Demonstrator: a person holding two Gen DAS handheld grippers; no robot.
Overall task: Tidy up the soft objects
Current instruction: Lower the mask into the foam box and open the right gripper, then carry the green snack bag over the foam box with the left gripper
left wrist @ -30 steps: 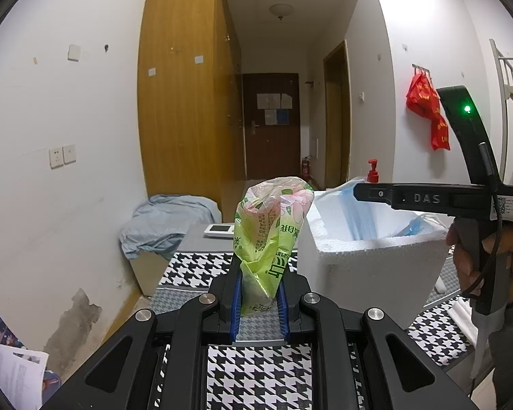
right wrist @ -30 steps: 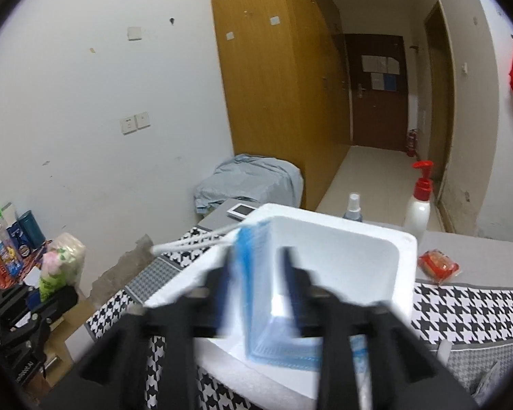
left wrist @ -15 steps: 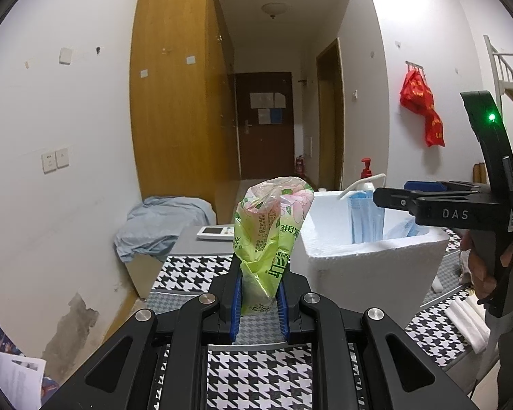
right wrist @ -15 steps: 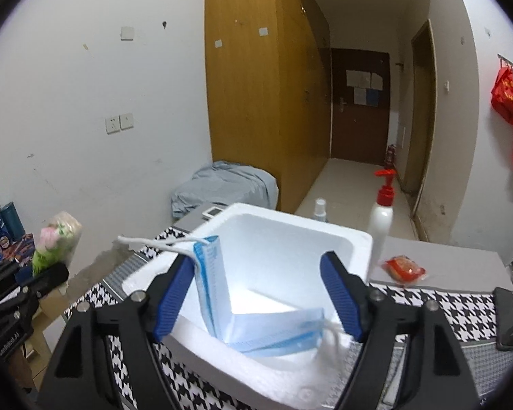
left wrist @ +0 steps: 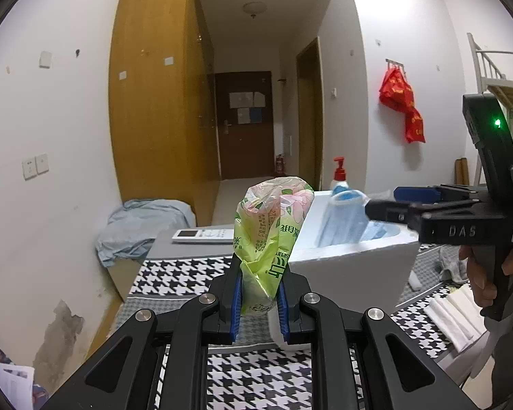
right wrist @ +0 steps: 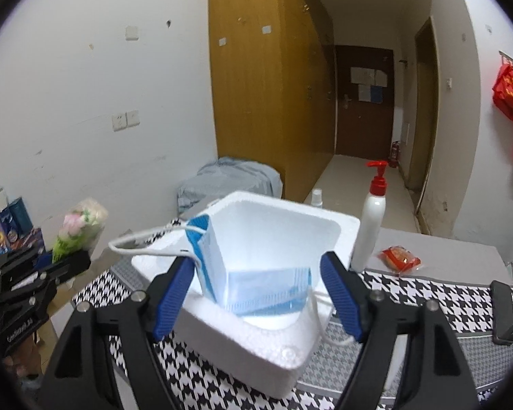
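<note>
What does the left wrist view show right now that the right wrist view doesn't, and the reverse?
Left wrist only: the left gripper shut on the green tissue pack, a white remote, and folded white items on the table's right.

Right wrist only: the right gripper open around the blue masks, a red snack packet and a black phone.

Both: the foam box, the pump bottle and the masks.

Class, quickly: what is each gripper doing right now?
Left gripper: closed on the green tissue pack.
Right gripper: open, empty, above the blue masks.
</note>
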